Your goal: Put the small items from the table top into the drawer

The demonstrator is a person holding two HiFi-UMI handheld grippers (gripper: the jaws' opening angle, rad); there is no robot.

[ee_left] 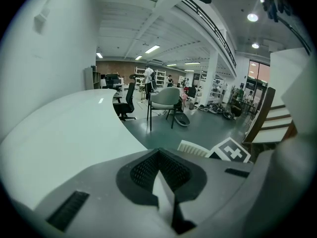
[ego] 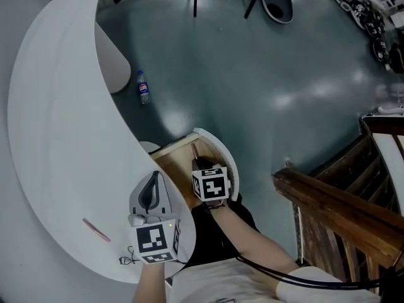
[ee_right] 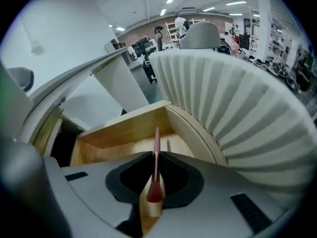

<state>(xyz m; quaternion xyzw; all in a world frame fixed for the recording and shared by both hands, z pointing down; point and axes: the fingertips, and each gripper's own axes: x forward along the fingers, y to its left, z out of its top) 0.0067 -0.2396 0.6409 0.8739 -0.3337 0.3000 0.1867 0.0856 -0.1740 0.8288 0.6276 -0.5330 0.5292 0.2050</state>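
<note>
The wooden drawer (ego: 172, 164) stands pulled out from under the curved white table (ego: 57, 144). My right gripper (ego: 201, 165) hangs over the drawer, pointing steeply down into it. In the right gripper view, the right gripper (ee_right: 155, 156) is shut on a thin pink stick (ee_right: 156, 142) that pokes out past the tips above the drawer's wooden floor (ee_right: 124, 150). My left gripper (ego: 155, 177) rests over the table edge beside the drawer. In its own view the left gripper (ee_left: 158, 155) has its tips together and nothing between them. Another pink stick (ego: 96, 230) lies on the table.
The drawer's ribbed white front (ee_right: 237, 118) curves along the right of the right gripper. A small wiry item (ego: 126, 257) lies near the table's front edge. A bottle (ego: 143, 87) stands on the floor. A wooden stair rail (ego: 334, 207) runs at the right.
</note>
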